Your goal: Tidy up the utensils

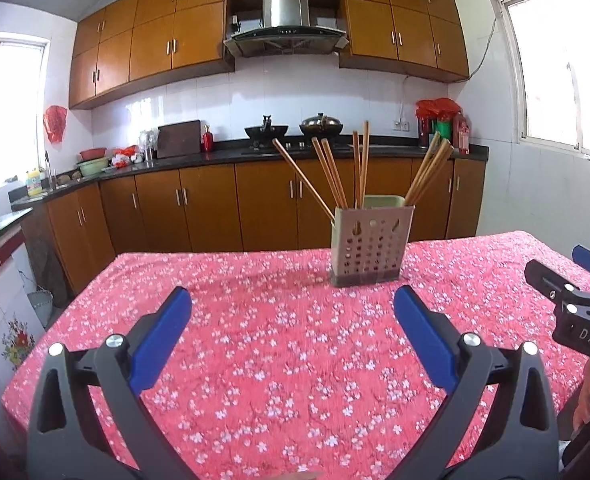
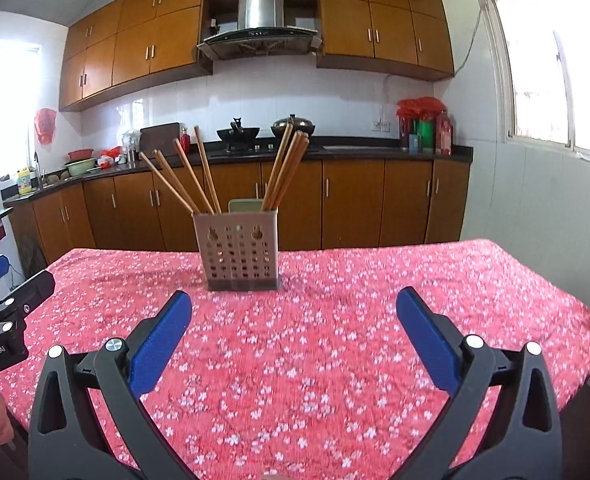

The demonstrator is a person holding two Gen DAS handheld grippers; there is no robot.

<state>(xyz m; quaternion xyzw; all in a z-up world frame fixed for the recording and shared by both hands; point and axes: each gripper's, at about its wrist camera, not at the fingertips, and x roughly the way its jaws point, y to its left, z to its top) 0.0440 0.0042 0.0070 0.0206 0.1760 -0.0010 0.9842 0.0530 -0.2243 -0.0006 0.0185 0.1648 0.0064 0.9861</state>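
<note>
Your left gripper (image 1: pixel 293 314) and right gripper (image 2: pixel 294 315) match: black angular frames, silver round screws, flat blue fingers (image 1: pixel 163 336). White lettering reads "DAS" on the right gripper's side and "GenRobot.AI" on the left's.

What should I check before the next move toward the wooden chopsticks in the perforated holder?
1. Left gripper open and empty: ok.
2. Right gripper open and empty: ok.
3. Beige perforated plastic holder upright on the red floral tablecloth: ok.
4. Brown wooden chopsticks inside holder, leaning apart: ok.
5. Cloth between grippers and holder free of objects: ok.
6. Holder's inner compartments: cannot tell.
</note>
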